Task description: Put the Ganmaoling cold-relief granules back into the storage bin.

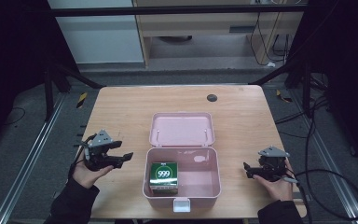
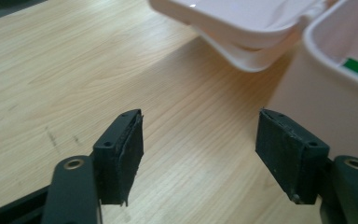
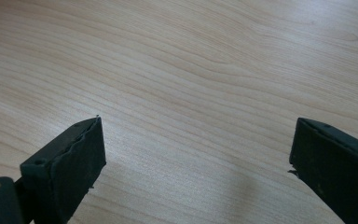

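- Pink box point(image 1: 182, 179) is sitting open near the table's front edge, lid point(image 1: 182, 129) lying flat behind it, latch tab point(image 1: 182, 204) facing the person.
- Green "999" carton point(image 1: 163, 178) is standing in the box's left front corner, touching or nearly touching the left wall; rest of the interior is looking bare.
- Step, as I'm reading it: carton is loaded and both hands are clear, so closing the lid is likely next.
- That's calling for one gripper to reach behind the box, catch the lid's far edge and swing it forward over the carton; the other should be steadying the base.
- Left gripper point(image 1: 121, 157) is hovering just left of the box, jaws spread and holding nothing; in the left gripper view its pads point(image 2: 291, 151) are framing bare wood beside the box wall point(image 2: 326, 100).
- Right gripper point(image 1: 251, 171) is sitting well apart on the right, jaws also spread, nothing in them, pointing at the wooden table point(image 3: 191, 70).
- Both hands are low near the front corners, forearms entering from below.
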